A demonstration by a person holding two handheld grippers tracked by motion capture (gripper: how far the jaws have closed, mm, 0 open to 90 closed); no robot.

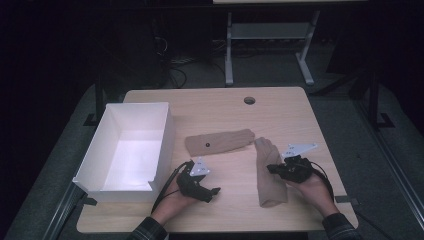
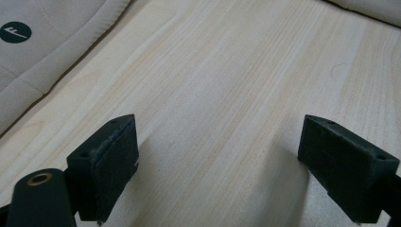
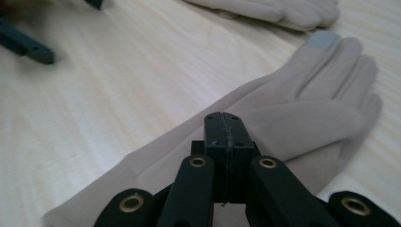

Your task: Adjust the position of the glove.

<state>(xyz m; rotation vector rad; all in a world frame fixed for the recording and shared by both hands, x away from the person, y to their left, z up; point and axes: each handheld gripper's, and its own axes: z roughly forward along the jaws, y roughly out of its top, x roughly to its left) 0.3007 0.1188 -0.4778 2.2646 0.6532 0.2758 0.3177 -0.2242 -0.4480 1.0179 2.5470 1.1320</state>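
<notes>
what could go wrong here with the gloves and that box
The right tool is shut above the near glove with no fabric visibly pinched, so a lift may leave the glove behind. The left tool is open over bare table, beside the far glove, so closing now would likely miss. The white box stands close to it.

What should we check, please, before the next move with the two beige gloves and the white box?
1. Right gripper jaws shut: ok; whether fabric is pinched, cannot tell.
2. Near glove lies flat under that gripper: ok.
3. Left gripper jaws open over bare table, holding nothing: ok.
4. Far glove lies flat, apart from both grippers: ok.
5. White box open at the top, nothing seen inside: ok.
6. Gloves stacked as a pair: not ok, they lie apart.
</notes>
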